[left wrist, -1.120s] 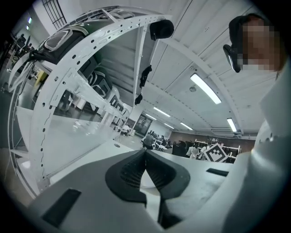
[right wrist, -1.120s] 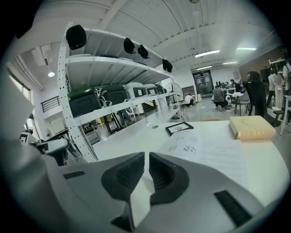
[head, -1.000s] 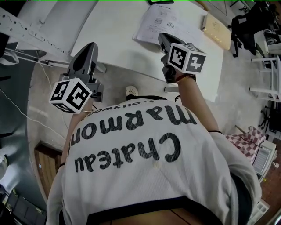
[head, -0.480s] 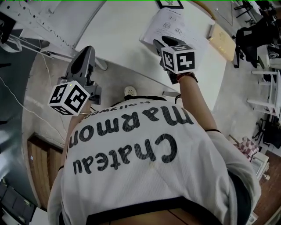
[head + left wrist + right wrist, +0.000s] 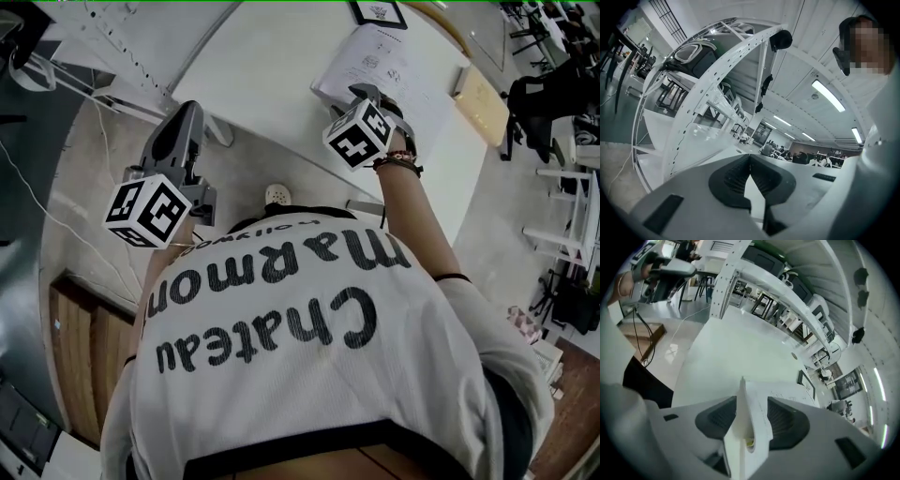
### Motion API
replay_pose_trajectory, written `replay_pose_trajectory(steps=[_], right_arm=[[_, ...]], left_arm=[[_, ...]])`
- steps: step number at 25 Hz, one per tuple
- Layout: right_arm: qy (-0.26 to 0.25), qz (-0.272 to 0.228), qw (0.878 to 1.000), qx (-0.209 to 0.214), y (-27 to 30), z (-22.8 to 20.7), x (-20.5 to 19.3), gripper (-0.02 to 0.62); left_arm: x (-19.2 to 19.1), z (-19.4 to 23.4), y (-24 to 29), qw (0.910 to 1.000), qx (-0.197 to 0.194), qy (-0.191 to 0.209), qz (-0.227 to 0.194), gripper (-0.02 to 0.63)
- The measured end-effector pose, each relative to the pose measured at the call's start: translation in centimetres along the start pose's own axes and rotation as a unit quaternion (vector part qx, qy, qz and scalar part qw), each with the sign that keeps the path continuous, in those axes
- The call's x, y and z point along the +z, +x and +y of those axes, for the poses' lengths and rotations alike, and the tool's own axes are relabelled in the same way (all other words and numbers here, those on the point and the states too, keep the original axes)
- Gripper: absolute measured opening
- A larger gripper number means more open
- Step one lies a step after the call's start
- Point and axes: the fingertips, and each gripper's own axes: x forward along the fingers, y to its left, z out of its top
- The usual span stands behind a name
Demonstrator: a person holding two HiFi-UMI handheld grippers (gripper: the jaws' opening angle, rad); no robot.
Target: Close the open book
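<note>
The open book (image 5: 375, 61) lies on the white table (image 5: 272, 75), its printed pages facing up. My right gripper (image 5: 373, 94) points steeply down at the book's near edge. In the right gripper view a raised sheaf of the book's pages (image 5: 749, 427) stands on edge between the two pads. The jaws of my right gripper (image 5: 751, 404) have just been opening and stand wide, with gaps beside the pages. My left gripper (image 5: 187, 112) hovers over the floor by the table's near left edge. In its own view my left gripper (image 5: 750, 158) shows its tips meeting, with nothing held.
A small dark-framed picture (image 5: 378, 11) lies beyond the book, and a tan board (image 5: 483, 94) lies at the table's right end. A white perforated rack (image 5: 112, 47) stands to the left. Chairs and furniture crowd the far right. A shoe (image 5: 278, 195) shows under the table edge.
My right gripper has rolled, its marker cube now tilted, and has dropped onto the book's near edge. The left gripper has shifted only slightly.
</note>
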Motion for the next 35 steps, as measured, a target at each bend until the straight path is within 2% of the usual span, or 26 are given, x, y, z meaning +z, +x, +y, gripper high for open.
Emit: replay_pose_trajectory(steps=[9, 13, 22, 29, 35], right_arm=[[-0.079, 0.051, 0.994, -0.053, 1.7, -0.5, -0.6, 0.208], [-0.082, 0.054, 0.993, -0.064, 2.2, -0.5, -0.7, 0.149], [-0.042, 0.027, 0.997, -0.065, 1.9, -0.7, -0.5, 0.118], [0.029, -0.002, 0.998, -0.061, 1.6, -1.2, -0.6, 0.112], [0.068, -0.033, 0.993, -0.087, 0.5, -1.9, -0.1, 0.088]], left_arm=[[-0.1, 0.9, -0.7, 0.9999, 0.012, -0.002, 0.0, 0.023], [-0.2, 1.0, -0.9, 0.9999, 0.016, -0.001, 0.002, 0.023], [-0.2, 0.9, -1.3, 0.9998, 0.021, 0.0, 0.001, 0.023], [-0.3, 0.5, -1.5, 0.9998, 0.016, 0.005, 0.002, 0.023], [0.0, 0.2, -2.1, 0.9998, 0.015, 0.013, 0.002, 0.023]])
